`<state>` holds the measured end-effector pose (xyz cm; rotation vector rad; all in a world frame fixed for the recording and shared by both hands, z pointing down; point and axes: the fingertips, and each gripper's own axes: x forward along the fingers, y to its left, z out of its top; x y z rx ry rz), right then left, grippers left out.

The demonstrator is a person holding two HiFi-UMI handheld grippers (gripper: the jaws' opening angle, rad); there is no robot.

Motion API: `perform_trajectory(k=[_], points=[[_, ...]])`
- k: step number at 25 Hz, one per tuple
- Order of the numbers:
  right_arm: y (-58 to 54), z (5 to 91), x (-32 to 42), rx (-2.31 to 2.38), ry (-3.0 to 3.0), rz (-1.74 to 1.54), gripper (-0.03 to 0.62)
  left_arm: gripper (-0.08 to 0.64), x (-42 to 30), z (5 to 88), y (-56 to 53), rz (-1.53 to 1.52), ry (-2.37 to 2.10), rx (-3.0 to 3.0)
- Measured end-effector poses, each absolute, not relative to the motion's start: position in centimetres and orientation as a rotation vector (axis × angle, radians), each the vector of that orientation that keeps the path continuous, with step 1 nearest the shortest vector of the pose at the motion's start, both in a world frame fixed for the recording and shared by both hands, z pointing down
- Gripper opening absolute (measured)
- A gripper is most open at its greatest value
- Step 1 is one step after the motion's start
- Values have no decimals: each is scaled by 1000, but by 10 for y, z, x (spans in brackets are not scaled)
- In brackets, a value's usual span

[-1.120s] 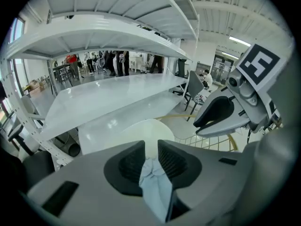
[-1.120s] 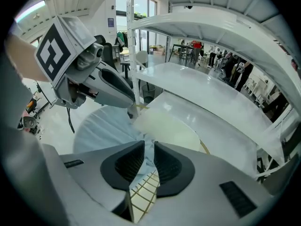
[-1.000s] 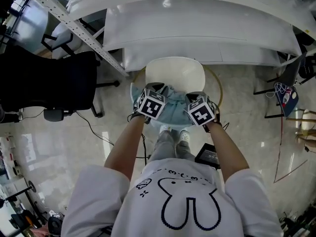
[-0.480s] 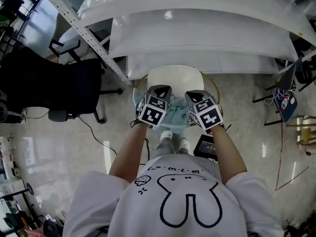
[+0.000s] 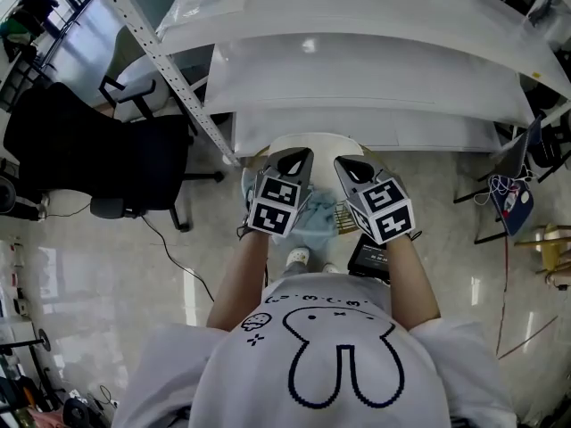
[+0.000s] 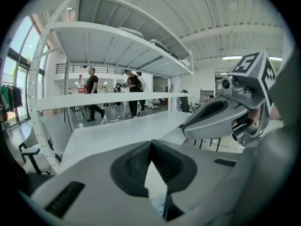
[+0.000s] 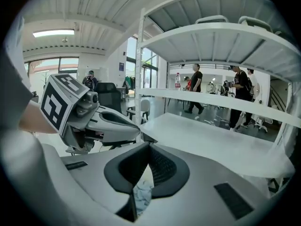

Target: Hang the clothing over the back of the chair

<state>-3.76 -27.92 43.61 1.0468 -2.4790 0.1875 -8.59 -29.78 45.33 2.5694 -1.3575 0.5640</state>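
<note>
White shelving (image 5: pixel 357 69), black office chair (image 5: pixel 98 154)

The left gripper (image 5: pixel 293 157) and right gripper (image 5: pixel 351 164) now ride higher and closer to level. The light blue clothing (image 5: pixel 318 218), earlier spread on the chair (image 5: pixel 312 141) seat, hangs bunched beneath them.

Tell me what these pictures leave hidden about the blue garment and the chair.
- Clothing: in the head view it is mostly covered by the left hand-held gripper and right hand-held gripper; its type is unclear.
- Clothing, both gripper views: only a sliver shows below the closed jaws.
- Chair: in the head view the grippers and clothing cover it; its back can't be made out.
</note>
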Motion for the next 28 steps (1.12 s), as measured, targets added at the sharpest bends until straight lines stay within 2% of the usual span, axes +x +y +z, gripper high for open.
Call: perform_trajectory(k=[11, 28], points=[[-267, 369, -48, 1023, -2668, 56, 2, 28, -78, 377, -292, 405, -1448, 2729], [-251, 345, -55, 1021, -2715, -25, 2, 28, -69, 343, -270, 316, -1454, 2855]])
